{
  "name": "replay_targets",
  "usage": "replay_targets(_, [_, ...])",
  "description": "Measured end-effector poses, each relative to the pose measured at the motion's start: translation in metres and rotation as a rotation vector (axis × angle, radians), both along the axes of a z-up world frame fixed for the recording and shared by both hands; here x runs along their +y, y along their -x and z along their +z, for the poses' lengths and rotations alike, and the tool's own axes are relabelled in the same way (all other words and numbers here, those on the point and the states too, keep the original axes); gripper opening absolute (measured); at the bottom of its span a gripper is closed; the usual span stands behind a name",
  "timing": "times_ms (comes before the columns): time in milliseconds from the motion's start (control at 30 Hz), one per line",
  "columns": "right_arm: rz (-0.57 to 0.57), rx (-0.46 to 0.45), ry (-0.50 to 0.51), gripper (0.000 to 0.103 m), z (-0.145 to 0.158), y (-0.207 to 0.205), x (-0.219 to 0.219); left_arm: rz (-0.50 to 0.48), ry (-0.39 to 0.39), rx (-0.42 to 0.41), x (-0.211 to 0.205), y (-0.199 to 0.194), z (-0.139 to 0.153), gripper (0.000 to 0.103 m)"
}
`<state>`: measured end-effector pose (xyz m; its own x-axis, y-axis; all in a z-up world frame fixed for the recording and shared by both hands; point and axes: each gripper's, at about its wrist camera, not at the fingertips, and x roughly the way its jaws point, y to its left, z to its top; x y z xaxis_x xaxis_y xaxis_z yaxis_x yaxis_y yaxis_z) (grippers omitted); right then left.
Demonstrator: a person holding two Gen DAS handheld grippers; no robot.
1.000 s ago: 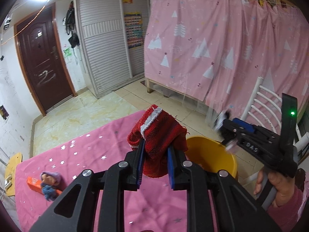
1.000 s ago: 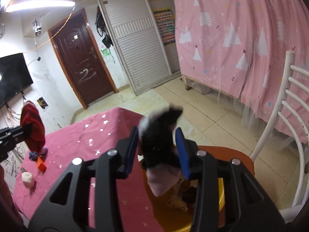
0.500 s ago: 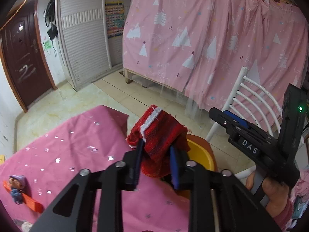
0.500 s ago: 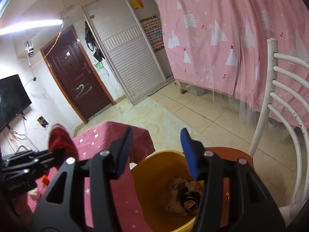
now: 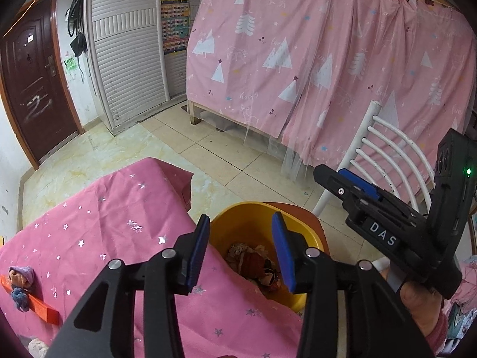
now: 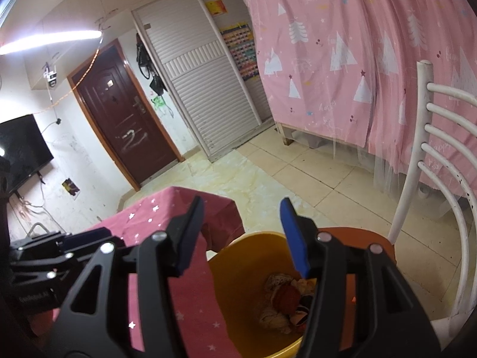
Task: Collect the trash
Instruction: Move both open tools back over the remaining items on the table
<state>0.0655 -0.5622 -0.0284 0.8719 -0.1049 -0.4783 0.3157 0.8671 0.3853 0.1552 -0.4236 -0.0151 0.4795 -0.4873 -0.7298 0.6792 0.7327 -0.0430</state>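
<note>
A yellow bin [image 5: 259, 205] [image 6: 247, 236] stands just off the table's edge, with crumpled cloth scraps inside. A red knitted piece [image 5: 253, 264] [image 6: 286, 295] lies among them. My left gripper [image 5: 241, 217] hovers over the bin's near rim. Its jaws are opening and nothing is between the blue pads. My right gripper [image 6: 242, 201] is open and empty above the bin, and it shows at the right of the left wrist view [image 5: 331, 173], held by a hand. On the table's left end lies a small doll with a purple hat [image 5: 19, 274] on an orange strip [image 5: 41, 310].
The table wears a pink star-print cloth [image 5: 104, 223] [image 6: 167, 208]. The bin sits on the orange seat [image 6: 357, 235] of a white slatted chair [image 5: 387, 149] [image 6: 441, 149]. Behind are a tiled floor, a pink curtain, a shutter cabinet and a dark door.
The left gripper moved over the bin, opened and let go of the red knitted piece, which now lies in the bin. The right gripper dropped its black-and-white piece and opened.
</note>
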Motion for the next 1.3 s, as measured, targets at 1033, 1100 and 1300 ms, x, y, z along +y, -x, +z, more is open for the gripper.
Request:
replay_targets(1033, [0.307,0.068,0.170,0.058,0.029,-0.083,0.157,0.258,0.096,-0.095,0.187,-0.049,0.051,0.049])
replay_targets(1100, [0.332,0.070,0.180,0.058,0.030,-0.087,0.170,0.279,0.092,-0.101,0.202,-0.053,0.052,0.050])
replay_targets(1300, [0.406,0.081,0.212,0.063,0.033,-0.103,0.209,0.361,0.085,-0.109,0.254,-0.071,0.052,0.054])
